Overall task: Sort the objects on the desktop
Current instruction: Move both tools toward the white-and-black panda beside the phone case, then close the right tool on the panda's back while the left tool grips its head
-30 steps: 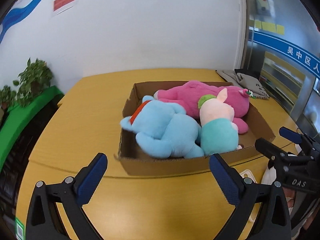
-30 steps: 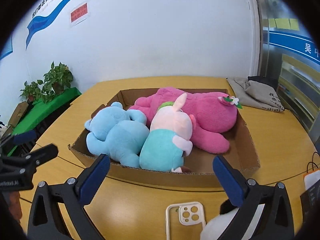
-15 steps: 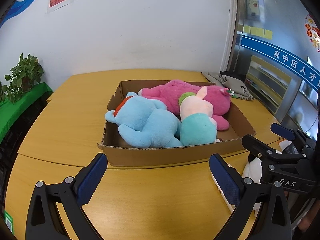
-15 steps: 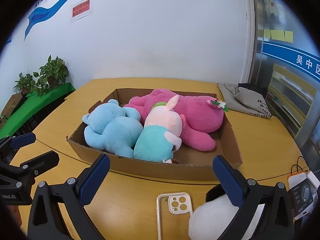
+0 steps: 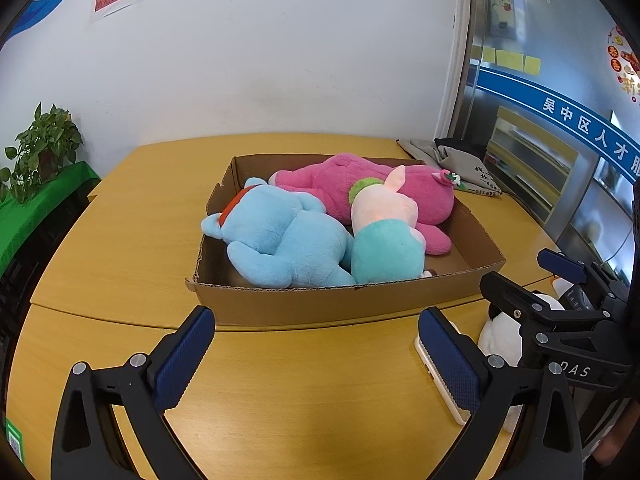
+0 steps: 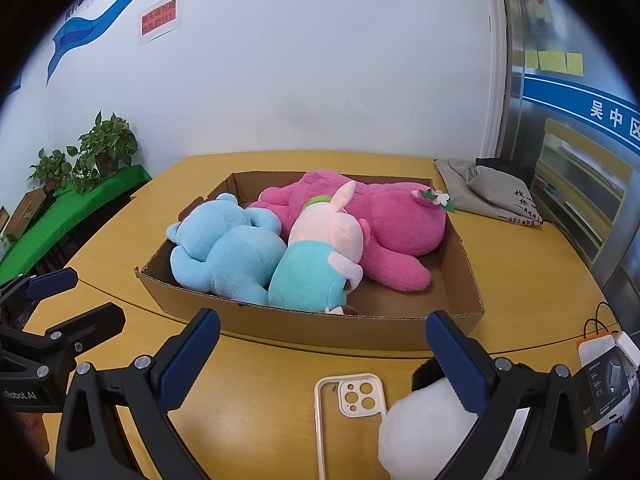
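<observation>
On the yellow table (image 5: pixel 120 248), a cardboard box (image 5: pixel 344 304) is holding three soft toys: a blue plush (image 5: pixel 280 240) is lying on the left, a pink-and-teal bunny (image 5: pixel 386 240) is leaning against it in the middle, and a big pink plush (image 5: pixel 360 188) is lying behind them both. The left gripper (image 5: pixel 318 356) is hanging over the bare table just in front of the box, with its fingers wide apart and holding nothing. The right gripper (image 6: pixel 322 364) is spread wide too (nothing in it), above a white phone case (image 6: pixel 352 408) and a black-and-white plush (image 6: pixel 424 428) lying near the box. A grey bag (image 6: pixel 492 196) is sitting at the far right.
</observation>
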